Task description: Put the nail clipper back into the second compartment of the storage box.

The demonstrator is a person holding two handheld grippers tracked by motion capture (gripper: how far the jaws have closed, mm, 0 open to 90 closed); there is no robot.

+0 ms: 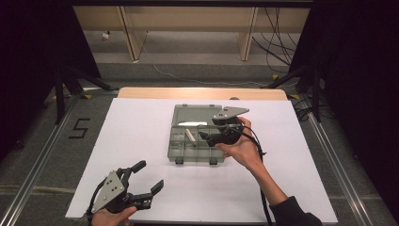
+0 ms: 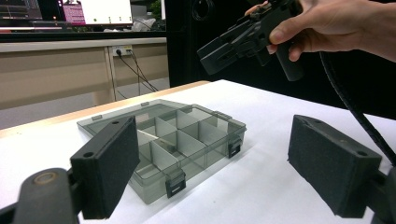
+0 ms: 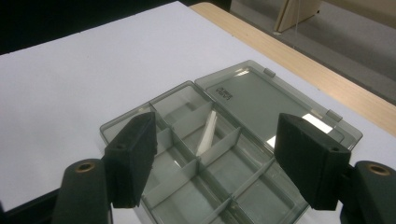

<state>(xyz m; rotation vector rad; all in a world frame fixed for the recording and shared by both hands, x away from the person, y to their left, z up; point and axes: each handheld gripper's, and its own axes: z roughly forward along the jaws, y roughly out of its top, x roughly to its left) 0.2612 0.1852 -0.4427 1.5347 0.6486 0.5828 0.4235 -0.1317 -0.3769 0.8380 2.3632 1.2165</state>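
Right gripper above the open organizer box
Its jaws spread wide and empty; the white stick lies just below, slanting across a compartment.

Glossy translucent plastic organizer box; matt white table cover; wooden table edge.

The middle of the table is taken up by an open compartment box, its lid laid flat behind it. A white stick lies slanted in one compartment, and low dividers stand between the cells. The right tool is held above the box's right part, jaws parted. Bare white surface is left open to the left, right and front of the box; the near left corner is occupied by the left tool.
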